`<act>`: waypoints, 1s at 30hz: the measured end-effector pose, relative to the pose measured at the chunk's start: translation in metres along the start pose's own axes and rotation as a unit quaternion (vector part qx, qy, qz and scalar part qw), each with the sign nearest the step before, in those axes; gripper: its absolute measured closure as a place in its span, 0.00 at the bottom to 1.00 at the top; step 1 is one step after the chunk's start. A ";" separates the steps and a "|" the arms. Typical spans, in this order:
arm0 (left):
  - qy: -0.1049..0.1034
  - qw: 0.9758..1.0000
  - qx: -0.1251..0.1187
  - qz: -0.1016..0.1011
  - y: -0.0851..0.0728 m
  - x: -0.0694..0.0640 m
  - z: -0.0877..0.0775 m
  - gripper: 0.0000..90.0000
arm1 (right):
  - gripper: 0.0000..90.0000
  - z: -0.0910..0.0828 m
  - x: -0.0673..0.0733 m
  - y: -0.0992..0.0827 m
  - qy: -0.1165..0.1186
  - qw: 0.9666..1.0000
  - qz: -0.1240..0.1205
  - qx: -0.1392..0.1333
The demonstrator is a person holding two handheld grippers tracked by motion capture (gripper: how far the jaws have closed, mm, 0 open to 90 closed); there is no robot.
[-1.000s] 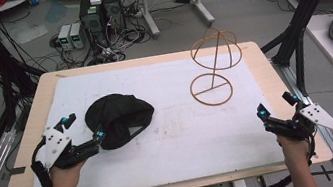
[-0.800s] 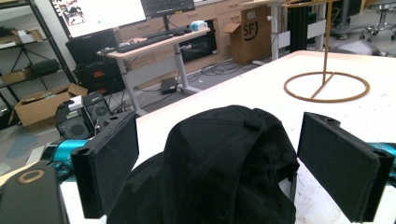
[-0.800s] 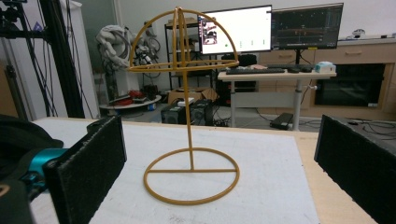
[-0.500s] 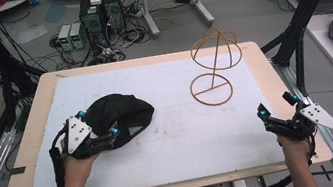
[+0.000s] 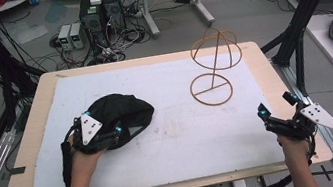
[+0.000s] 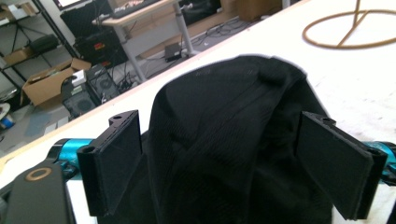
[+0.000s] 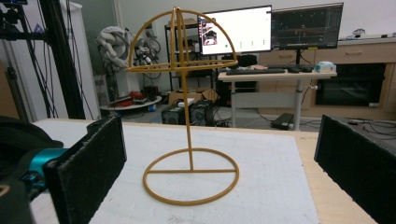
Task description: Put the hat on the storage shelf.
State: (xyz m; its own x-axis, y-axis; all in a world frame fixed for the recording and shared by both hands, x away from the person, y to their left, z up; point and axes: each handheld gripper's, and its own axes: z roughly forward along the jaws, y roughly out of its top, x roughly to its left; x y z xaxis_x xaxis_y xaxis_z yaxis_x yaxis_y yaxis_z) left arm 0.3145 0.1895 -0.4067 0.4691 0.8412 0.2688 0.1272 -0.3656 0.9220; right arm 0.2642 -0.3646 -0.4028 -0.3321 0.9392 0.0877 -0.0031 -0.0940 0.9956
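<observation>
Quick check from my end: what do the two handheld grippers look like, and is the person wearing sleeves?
Both the left gripper and the right gripper are black, with two flat, rectangular, textured black pads, teal metal fittings at the jaw bases, and a pale grey three-cornered plate with dark dots on top. A black cable trails from each. No sleeves show on the forearms.

black cap's [image 6: 233, 154] near edge cut off

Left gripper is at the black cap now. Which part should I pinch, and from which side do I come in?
Pinch the near edge of the black cap, coming from the person's side. The cap lies slumped on the white mat, and in the left gripper view its raised fold stands between the open jaws of the left gripper, so closing there should catch fabric. That likely leaves the opening free for the wire stand.
</observation>
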 end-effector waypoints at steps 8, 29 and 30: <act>0.004 1.000 0.011 -0.003 -0.007 0.003 0.007 0.25 | 0.02 0.001 0.000 -0.001 -0.001 1.000 0.003 0.004; 0.040 0.999 0.024 -0.013 -0.010 0.005 0.010 0.52 | 0.02 0.002 0.001 -0.002 0.002 1.000 0.003 0.002; 0.044 0.999 0.023 -0.013 -0.010 0.005 0.010 0.55 | 0.02 0.002 0.001 -0.002 0.002 1.000 0.003 0.003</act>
State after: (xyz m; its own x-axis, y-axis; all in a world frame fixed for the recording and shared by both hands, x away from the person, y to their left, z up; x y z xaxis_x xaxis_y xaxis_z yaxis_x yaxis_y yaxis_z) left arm 0.3242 0.1938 -0.4170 0.3868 0.8819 0.2695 0.1798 -0.3587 0.9159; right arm 0.2653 -0.3627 -0.4045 -0.3361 0.9372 0.0928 0.0042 -0.0971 0.9953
